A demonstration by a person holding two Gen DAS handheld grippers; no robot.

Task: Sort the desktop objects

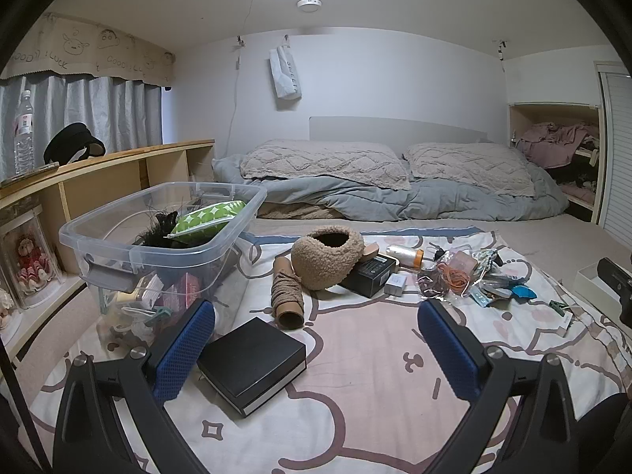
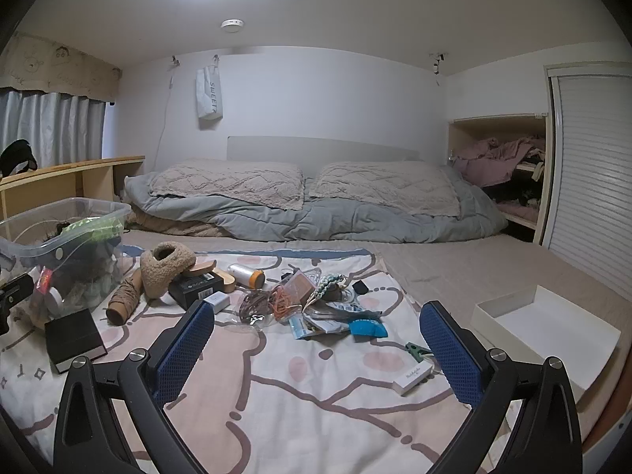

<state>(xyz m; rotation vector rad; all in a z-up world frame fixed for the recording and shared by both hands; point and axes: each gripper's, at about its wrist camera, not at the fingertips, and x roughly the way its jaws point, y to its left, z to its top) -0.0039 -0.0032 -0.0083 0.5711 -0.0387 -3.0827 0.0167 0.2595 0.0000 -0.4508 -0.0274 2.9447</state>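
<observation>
At the left of my left wrist view stands the clear plastic storage bin (image 1: 158, 237), already holding a green-and-white patterned pouch (image 1: 209, 217) and other odds and ends. Just in front of it my left gripper (image 1: 316, 351) hangs above the patterned pink-and-white bedspread (image 1: 355, 375), its blue pads spread wide with nothing between them. The flat black box with a pale edge (image 1: 252, 363) lies low in the frame, just inside the left pad (image 1: 183, 351). Closing from here, I judge, would clip its corner and skid it rather than grip it.

Toward the centre sit a cardboard tube wound with brown cord (image 1: 286, 292), a tan fleecy slipper (image 1: 328, 256) and a small black carton (image 1: 369, 270). The slipper leans on the carton, so lifting either may drag or tip the other.

In my right wrist view my right gripper (image 2: 316, 351) is equally wide and empty. Beyond it lies a tangled heap of bags and orange cord (image 2: 284, 300); a grab there could snag several pieces at once. At lower right a small white bar-shaped box (image 2: 412, 377) sits touching or just beside my right pad (image 2: 450, 351), easily knocked. The shallow white open tray (image 2: 553, 328) waits at far right.
</observation>
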